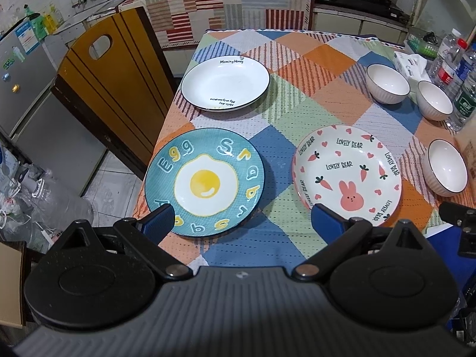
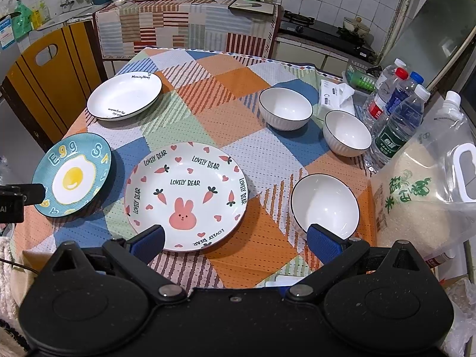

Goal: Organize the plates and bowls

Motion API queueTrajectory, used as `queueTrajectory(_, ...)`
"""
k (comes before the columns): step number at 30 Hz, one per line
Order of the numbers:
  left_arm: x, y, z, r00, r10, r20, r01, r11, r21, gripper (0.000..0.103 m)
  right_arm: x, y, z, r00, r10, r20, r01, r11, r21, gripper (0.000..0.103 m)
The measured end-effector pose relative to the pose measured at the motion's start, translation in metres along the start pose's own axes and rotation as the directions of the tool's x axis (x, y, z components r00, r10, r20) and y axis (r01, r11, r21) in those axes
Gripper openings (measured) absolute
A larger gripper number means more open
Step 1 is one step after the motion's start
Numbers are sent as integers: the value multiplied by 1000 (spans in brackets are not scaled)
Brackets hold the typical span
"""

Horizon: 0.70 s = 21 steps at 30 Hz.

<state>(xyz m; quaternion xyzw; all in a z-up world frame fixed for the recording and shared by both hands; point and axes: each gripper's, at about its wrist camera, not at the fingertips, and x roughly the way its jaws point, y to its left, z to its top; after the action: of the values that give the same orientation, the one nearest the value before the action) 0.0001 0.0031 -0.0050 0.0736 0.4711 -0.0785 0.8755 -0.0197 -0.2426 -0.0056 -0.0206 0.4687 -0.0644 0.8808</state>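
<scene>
Three plates lie apart on the checked tablecloth: a teal egg plate, a white bunny plate and a plain white plate. Three white ribbed bowls stand at the right: near, middle, far. My left gripper is open and empty, above the table's near edge between the egg and bunny plates. My right gripper is open and empty, between the bunny plate and the near bowl.
Water bottles, a tissue pack and a bag of rice crowd the table's right side. A wooden chair stands at the table's left. A counter with appliances runs along the back wall.
</scene>
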Motion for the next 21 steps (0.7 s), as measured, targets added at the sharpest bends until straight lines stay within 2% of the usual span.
queueTrajectory(5, 2, 1, 0, 1000, -17, -9, 17, 1000, 2, 97, 0, 0, -1, 1000, -1, -1, 1, 1000, -1, 103)
queueTrajectory(8, 10, 0, 4, 997, -67, -31, 67, 998, 8, 94, 4, 1, -2, 1000, -6, 7, 6, 1000, -30, 103)
queueTrajectory(11, 19, -5, 7, 998, -65, -19, 65, 998, 24, 88, 7, 0, 2, 998, 8, 67, -2, 997, -83, 103)
queueTrajectory(13, 25, -10, 10, 999, -49, 2, 49, 998, 46, 88, 11, -3, 3, 991, 28, 135, -11, 992, -123, 103)
queueTrajectory(15, 37, -15, 13, 999, -42, 6, 42, 998, 55, 88, 16, -8, 1, 972, 72, 225, -32, 984, -178, 103)
queueTrajectory(16, 43, -17, 14, 999, -42, 3, 42, 998, 52, 88, 21, -9, 2, 966, 86, 243, -36, 979, -199, 103)
queueTrajectory(19, 64, -24, 15, 997, -79, 3, 79, 996, 39, 88, 44, -14, 3, 959, 133, 250, -71, 968, -242, 103)
queueTrajectory(21, 78, -30, 13, 992, -124, 5, 124, 991, 44, 89, 64, -22, -1, 953, 209, 218, -161, 962, -219, 103)
